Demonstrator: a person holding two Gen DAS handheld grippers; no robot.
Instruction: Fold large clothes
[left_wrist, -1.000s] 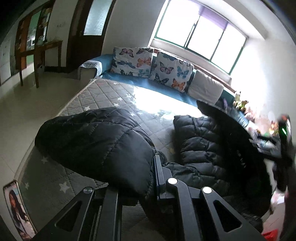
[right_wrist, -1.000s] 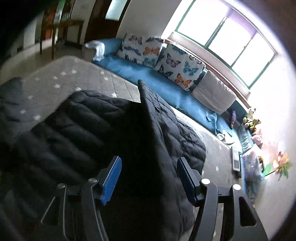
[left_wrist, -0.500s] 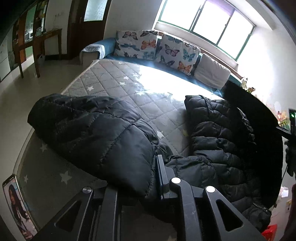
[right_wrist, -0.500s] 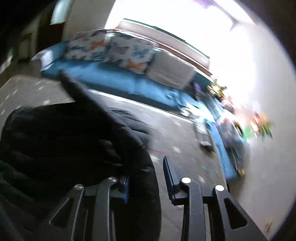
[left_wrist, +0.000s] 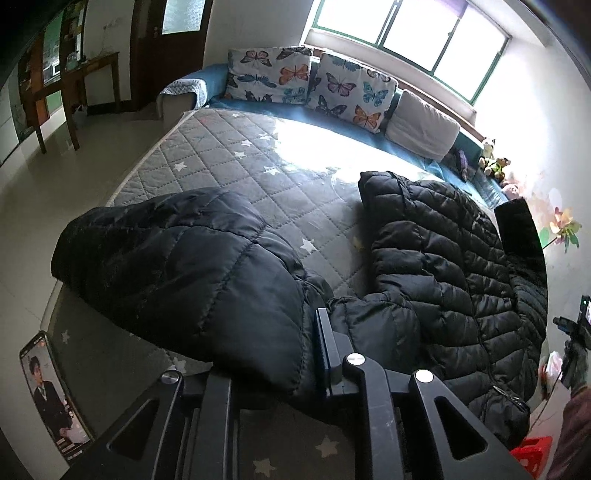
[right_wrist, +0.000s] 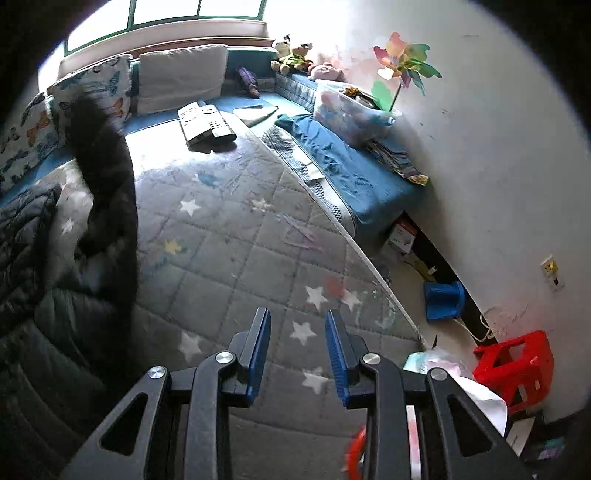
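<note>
The black quilted puffer jacket (left_wrist: 436, 280) sprawls across the grey star-patterned quilted mattress (left_wrist: 236, 155), its near fold clamped in the left gripper (left_wrist: 295, 354), while the right gripper (right_wrist: 297, 345), jaws slightly apart on nothing, hangs over bare mattress right of it.

No legible text, brand, number or sign in either view. Phone (left_wrist: 51, 395) at the mattress's (left_wrist: 236, 155) near corner shows a picture on its screen; any caption there is too small to read. Two remote controls (right_wrist: 205, 123) on the mattress carry buttons, markings unreadable. Small carton (right_wrist: 402, 236) on the floor by the wall: printing blurred, not decipherable.
</note>
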